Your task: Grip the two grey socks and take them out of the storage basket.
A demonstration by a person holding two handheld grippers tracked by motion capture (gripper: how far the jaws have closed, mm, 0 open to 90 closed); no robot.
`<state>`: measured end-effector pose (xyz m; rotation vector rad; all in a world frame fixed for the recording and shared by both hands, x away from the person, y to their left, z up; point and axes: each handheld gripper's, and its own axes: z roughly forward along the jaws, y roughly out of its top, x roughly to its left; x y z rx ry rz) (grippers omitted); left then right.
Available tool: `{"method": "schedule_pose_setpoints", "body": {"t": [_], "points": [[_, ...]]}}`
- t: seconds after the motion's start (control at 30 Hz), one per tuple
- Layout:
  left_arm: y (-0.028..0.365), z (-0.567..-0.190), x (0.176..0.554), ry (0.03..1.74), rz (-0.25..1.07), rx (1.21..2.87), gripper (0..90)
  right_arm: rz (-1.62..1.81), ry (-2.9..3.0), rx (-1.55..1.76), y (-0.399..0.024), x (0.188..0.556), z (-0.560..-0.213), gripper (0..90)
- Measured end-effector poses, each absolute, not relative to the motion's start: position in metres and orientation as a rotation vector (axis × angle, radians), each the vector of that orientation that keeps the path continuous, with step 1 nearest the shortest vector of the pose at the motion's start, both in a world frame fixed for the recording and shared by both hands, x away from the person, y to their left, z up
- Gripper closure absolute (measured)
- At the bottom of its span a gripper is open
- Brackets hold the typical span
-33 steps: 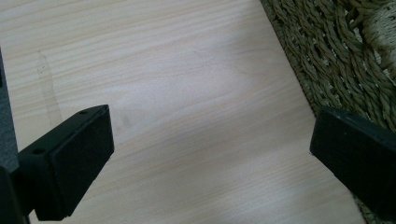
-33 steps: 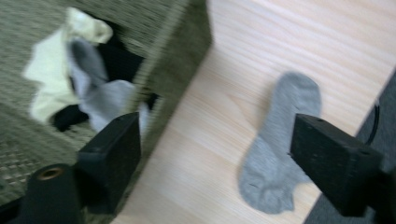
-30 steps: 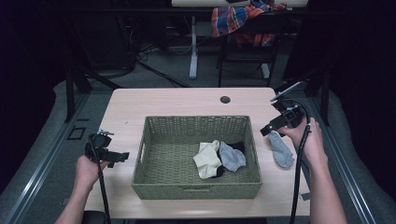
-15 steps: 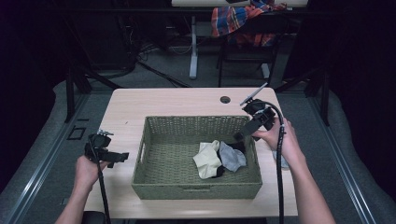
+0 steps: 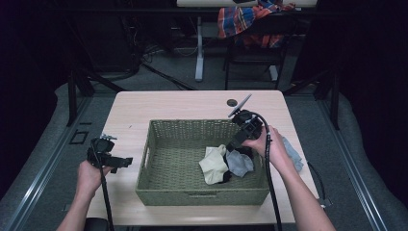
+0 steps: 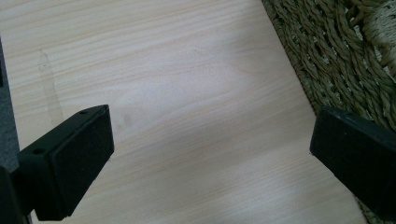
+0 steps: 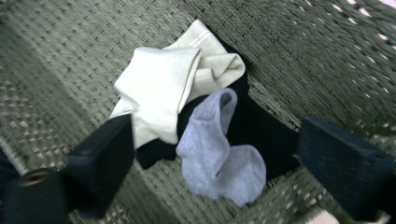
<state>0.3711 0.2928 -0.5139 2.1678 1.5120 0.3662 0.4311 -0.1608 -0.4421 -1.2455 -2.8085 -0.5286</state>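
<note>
1. The green basket is sitting in the middle of the table, and its walls are blocking the way in from the sides.
2. Socks are filling its right part.
3. Its left part is lying bare.

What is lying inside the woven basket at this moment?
Inside the basket lie a cream sock, a grey sock and a black sock. The black one is partly covered by the other two, so anything beneath the pile cannot be seen.

Dim lab or studio, lone wooden table, metal stands, floor cables
</note>
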Motion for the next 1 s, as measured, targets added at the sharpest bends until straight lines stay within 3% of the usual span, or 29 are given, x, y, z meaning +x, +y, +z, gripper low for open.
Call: {"method": "schedule_pose_setpoints", "body": {"t": [0.07,0.1,0.2,0.5,0.53,0.6,0.77,1.0], "points": [[0.293,-0.514,0.371,1.512,0.367,2.169,0.0,-0.496,-2.802,-1.248,-0.156,0.433,-0.448,17.0],[0.292,-0.514,0.371,1.511,0.372,2.166,0.0,-0.462,-2.797,-1.248,-0.151,0.435,-0.455,25.3],[0.292,-0.514,0.371,1.511,0.371,2.167,0.0,-0.422,-2.809,-1.246,-0.146,0.436,-0.462,26.3],[0.292,-0.514,0.371,1.509,0.369,2.167,0.0,-0.285,-2.796,-1.281,-0.135,0.441,-0.481,44.5],[0.292,-0.514,0.371,1.508,0.367,2.167,0.0,-0.239,-2.8,-1.275,-0.133,0.442,-0.486,52.7],[0.293,-0.515,0.371,1.508,0.368,2.168,0.0,-0.214,-2.803,-1.265,-0.132,0.442,-0.489,56.3],[0.294,-0.515,0.37,1.51,0.367,2.164,0.0,-0.187,-2.796,-1.266,-0.13,0.442,-0.493,83.6],[0.293,-0.515,0.37,1.509,0.371,2.167,0.0,-0.247,-2.783,-1.253,-0.136,0.438,-0.473,85.9]]}}
